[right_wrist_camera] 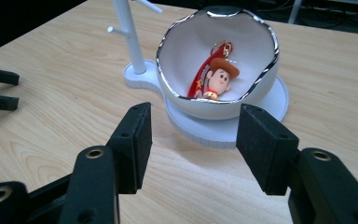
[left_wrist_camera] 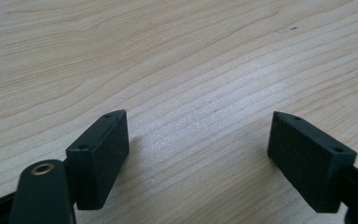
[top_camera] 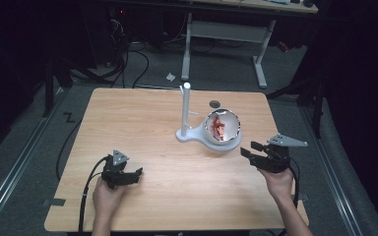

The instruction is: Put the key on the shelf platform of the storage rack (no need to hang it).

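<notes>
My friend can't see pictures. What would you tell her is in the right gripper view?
A little cowboy toy lies inside a white bowl with a shiny silver rim, on a white stand on a wooden table. The right tool points at the bowl, its two black jaws open with nothing between them.

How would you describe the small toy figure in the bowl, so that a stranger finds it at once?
On the wooden table, look right of the centre for the white stand with its upright post. On its round base sits a white bowl with a wavy silver rim. Inside lies the keychain figure: a cartoon cowboy with a brown hat and red clothing, the one colourful thing there.
</notes>
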### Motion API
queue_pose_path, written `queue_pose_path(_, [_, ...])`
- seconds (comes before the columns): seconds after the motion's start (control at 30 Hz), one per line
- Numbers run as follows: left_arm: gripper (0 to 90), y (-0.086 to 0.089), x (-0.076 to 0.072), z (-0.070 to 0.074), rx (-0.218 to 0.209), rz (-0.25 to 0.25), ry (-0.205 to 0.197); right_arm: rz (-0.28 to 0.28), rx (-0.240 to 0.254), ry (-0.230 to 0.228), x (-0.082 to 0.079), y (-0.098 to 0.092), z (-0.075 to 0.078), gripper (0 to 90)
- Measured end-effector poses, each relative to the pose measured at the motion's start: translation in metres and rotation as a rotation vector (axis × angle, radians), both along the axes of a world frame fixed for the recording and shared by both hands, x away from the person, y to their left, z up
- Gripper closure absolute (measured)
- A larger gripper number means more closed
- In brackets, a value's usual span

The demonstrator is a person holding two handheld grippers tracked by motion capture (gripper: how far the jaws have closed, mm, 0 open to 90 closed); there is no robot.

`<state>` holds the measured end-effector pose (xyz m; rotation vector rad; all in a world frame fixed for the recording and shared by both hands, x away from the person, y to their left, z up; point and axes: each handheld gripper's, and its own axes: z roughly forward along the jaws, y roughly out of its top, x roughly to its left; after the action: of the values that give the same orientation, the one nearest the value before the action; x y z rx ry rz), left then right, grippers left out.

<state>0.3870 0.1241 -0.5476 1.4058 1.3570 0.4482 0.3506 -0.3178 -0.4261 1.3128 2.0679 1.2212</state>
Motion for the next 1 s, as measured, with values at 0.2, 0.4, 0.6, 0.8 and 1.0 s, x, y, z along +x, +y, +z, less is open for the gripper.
queue_pose_path(0.2, [20.8,0.000,0.000,0.000,0.000,0.000,0.000,0.021,0.013,0.018,-0.001,0.008,-0.012,45.9])
queue_pose_path(0.4, [20.8,0.000,0.000,0.000,0.001,0.000,0.000,0.033,0.006,0.041,-0.001,0.016,-0.025,46.2])
queue_pose_path(0.6, [20.8,0.000,0.000,0.000,0.000,0.000,0.000,0.056,-0.022,0.064,-0.001,0.030,-0.046,45.9])
queue_pose_path(0.8, [20.8,0.000,0.000,0.000,0.000,0.000,0.000,0.071,-0.062,0.089,0.000,0.040,-0.067,45.7])
queue_pose_path(1.0, [20.8,0.000,0.000,0.000,0.001,0.000,0.000,0.067,-0.086,0.113,0.000,0.044,-0.086,44.4])
